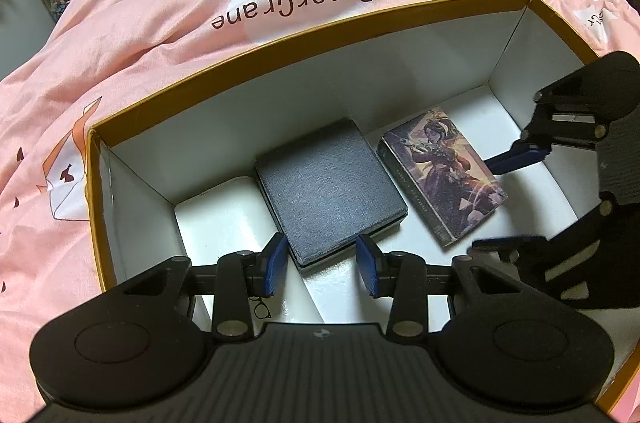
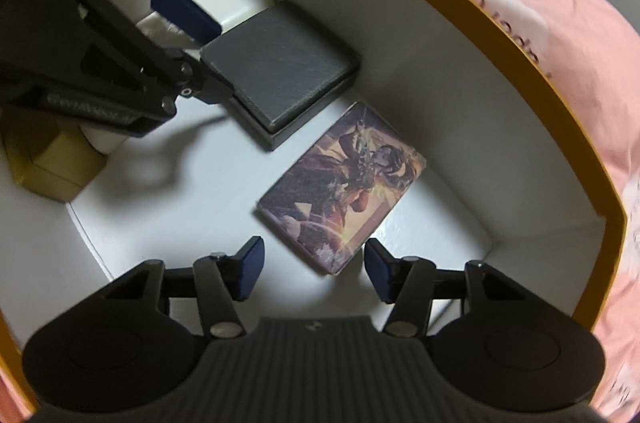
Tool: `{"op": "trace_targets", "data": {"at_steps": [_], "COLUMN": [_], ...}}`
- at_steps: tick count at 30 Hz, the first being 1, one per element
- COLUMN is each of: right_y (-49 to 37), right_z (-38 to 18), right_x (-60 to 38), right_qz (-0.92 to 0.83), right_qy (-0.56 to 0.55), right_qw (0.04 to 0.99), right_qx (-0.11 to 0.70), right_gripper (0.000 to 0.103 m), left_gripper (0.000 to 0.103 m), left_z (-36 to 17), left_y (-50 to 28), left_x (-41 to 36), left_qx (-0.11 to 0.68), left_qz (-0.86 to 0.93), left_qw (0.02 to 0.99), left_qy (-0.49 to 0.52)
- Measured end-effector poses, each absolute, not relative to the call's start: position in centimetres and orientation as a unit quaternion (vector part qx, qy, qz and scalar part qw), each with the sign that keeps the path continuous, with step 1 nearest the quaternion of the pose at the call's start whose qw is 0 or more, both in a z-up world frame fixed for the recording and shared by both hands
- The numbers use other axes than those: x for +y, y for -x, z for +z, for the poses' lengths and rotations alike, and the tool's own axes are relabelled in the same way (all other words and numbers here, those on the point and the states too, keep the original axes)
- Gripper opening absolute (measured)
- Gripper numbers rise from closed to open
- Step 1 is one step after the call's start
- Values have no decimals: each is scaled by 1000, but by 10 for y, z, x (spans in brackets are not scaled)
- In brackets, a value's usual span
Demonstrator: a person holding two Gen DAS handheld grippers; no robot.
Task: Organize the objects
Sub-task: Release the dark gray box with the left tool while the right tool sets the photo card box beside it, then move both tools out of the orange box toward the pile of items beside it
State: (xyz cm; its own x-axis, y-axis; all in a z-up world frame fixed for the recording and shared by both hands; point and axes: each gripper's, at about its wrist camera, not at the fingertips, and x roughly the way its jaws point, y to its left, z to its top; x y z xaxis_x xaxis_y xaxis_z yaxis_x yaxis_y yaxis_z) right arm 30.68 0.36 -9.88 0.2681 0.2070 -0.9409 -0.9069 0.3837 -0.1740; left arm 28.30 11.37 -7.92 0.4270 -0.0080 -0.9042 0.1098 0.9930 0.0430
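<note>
Card box (image 2: 342, 191) flat beside dark case (image 2: 280, 73), right gripper (image 2: 314, 269) jaws apparently clear.

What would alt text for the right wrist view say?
The right gripper, jaws open and empty, hovers over an illustrated card box lying flat in a white, orange-rimmed carton. A dark grey box lies beside it, with the left gripper at its edge.
</note>
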Motion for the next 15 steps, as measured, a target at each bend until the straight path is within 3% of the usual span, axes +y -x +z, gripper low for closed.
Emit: {"op": "trace_targets", "data": {"at_steps": [3, 15], "right_y": [-309, -320], "right_z": [-99, -96], "right_x": [3, 1], "right_qz": [403, 417], "right_qy": [392, 376], "right_qw": [698, 709], "right_qx": [443, 426], "right_gripper": [44, 39], "left_gripper": [47, 47], "left_z": [-80, -79], "left_y": [-283, -282], "left_x": [113, 110], "left_qx": [534, 534], "left_qz": [-36, -34], "left_qw": [843, 843], "left_qy": [-48, -48]}}
